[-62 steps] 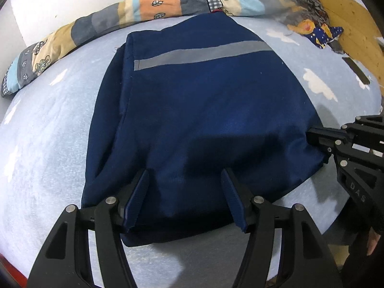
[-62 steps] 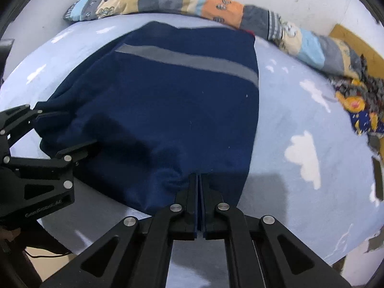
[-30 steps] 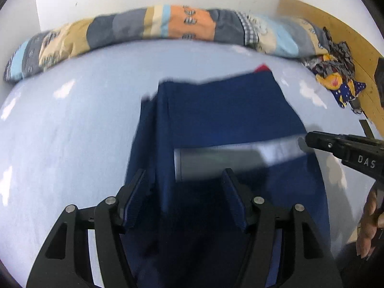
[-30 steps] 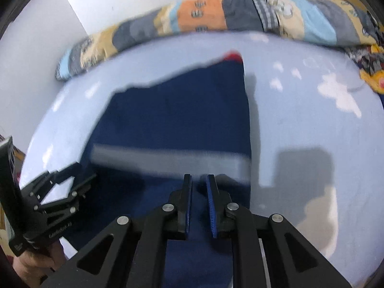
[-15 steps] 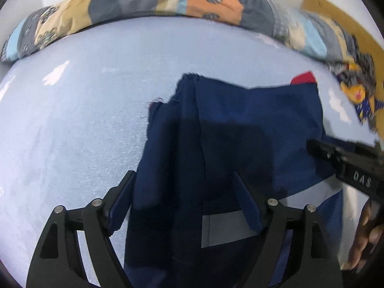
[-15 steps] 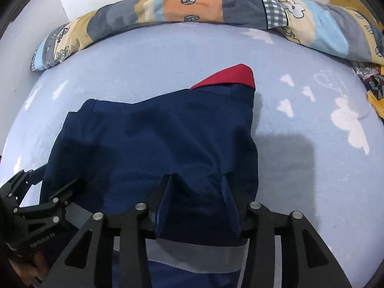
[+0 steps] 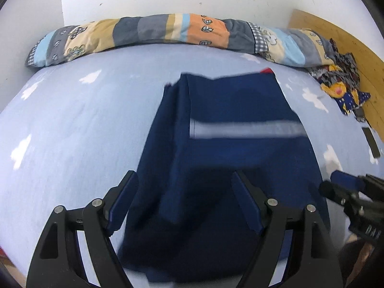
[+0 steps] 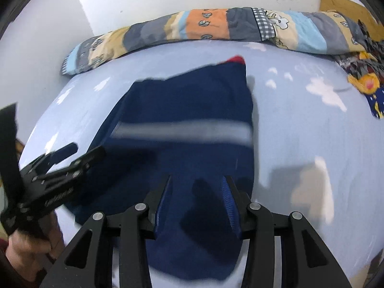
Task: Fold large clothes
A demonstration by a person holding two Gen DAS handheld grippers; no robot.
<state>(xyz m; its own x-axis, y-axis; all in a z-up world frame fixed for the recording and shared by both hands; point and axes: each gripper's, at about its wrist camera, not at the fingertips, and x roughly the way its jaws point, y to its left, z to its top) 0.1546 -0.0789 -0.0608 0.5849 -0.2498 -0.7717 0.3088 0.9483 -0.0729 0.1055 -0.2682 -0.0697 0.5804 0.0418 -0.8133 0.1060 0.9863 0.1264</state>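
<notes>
A navy garment (image 7: 230,158) with a grey reflective stripe (image 7: 244,129) lies folded on the light blue bed sheet (image 7: 72,124). A red patch (image 7: 267,70) peeks out at its far corner. My left gripper (image 7: 184,204) hovers over the garment's near left part with its jaws wide open and nothing pinched. In the right wrist view the garment (image 8: 192,110) fills the middle. My right gripper (image 8: 196,204) stands open above its near edge, its pads clear of the cloth. Each gripper shows in the other's view: the right gripper (image 7: 345,192) and the left gripper (image 8: 55,168), with a hand (image 8: 21,244) holding it.
A rolled patchwork quilt (image 7: 168,31) runs along the far wall. A heap of colourful cloth (image 7: 340,86) lies at the far right by a wooden board (image 7: 336,36). A small dark flat object (image 7: 370,142) rests near the bed's right edge. Bare sheet stretches left of the garment.
The right gripper, nearly shut on the cloth a second ago, has opened and let go. Both grippers drew back from the far edge; the grey stripe now lies across the garment's middle.
</notes>
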